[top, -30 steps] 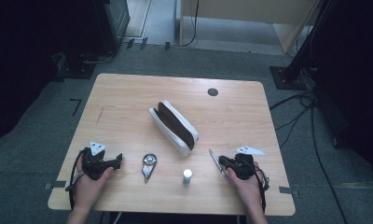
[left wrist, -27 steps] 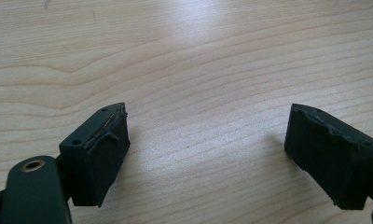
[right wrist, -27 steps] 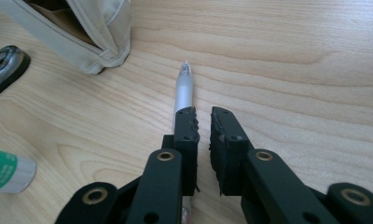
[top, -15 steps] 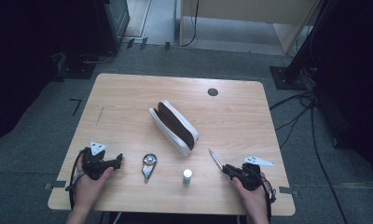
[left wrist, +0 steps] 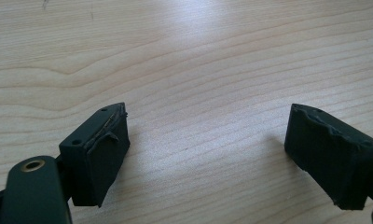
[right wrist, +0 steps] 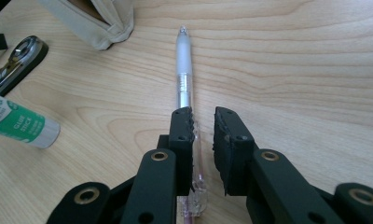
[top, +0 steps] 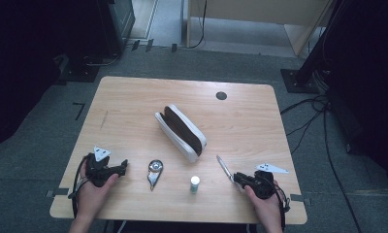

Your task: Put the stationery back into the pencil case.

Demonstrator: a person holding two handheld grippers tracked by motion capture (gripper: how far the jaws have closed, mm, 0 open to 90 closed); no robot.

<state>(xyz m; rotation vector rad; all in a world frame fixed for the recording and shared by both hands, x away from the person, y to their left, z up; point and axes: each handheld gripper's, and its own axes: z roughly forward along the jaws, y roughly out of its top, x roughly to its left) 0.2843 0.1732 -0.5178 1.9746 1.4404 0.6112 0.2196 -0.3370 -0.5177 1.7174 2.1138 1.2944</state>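
The pouch (right wrist: 93, 18) is cut off by the top edge.

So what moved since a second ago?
The right gripper slid back toward the person's edge of the table, and its jaws now sit around the pen, almost closed. The left gripper, pouch, glue stick and metal tool stayed put.

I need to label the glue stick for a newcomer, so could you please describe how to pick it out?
Start at the open pencil case in the middle of the table. Move toward the person's edge: the glue stick stands upright between a metal tool and a pen. It alone is a small green-and-white cylinder.
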